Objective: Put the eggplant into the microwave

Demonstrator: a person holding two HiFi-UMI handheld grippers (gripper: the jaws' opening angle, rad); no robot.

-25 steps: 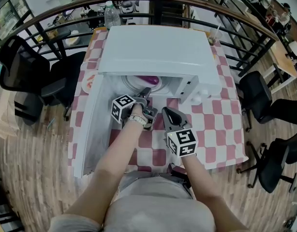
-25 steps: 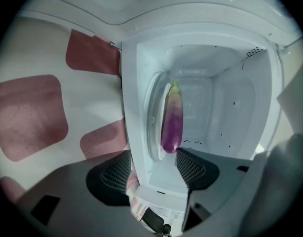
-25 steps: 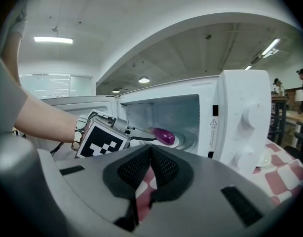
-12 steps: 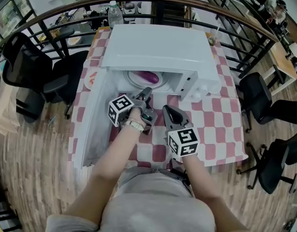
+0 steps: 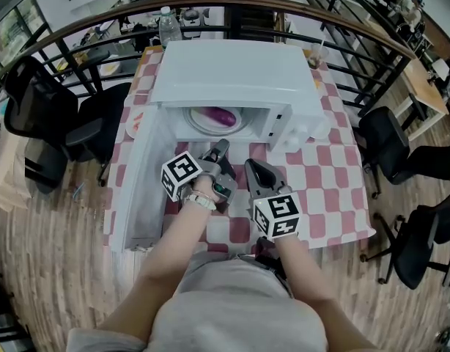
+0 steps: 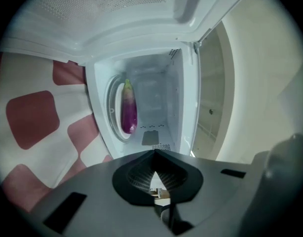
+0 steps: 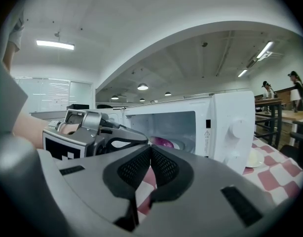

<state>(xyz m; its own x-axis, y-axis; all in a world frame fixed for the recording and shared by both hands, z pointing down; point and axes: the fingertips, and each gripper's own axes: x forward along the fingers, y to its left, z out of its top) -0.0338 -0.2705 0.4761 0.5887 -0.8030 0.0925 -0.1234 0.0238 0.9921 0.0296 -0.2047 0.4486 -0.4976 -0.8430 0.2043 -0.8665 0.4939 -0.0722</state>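
Purple eggplant point(image 5: 223, 114), white microwave point(image 5: 232, 72), red-and-white checked tablecloth point(image 5: 335, 174)

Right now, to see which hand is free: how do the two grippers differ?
The left gripper sits nearer the microwave mouth; the right gripper hangs farther back. The left gripper is rolled onto its side; the right gripper stands upright. Both have jaws shut on nothing.

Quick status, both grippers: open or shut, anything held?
Left gripper: shut, empty; the eggplant lies inside the microwave.
Right gripper: shut, holding nothing.
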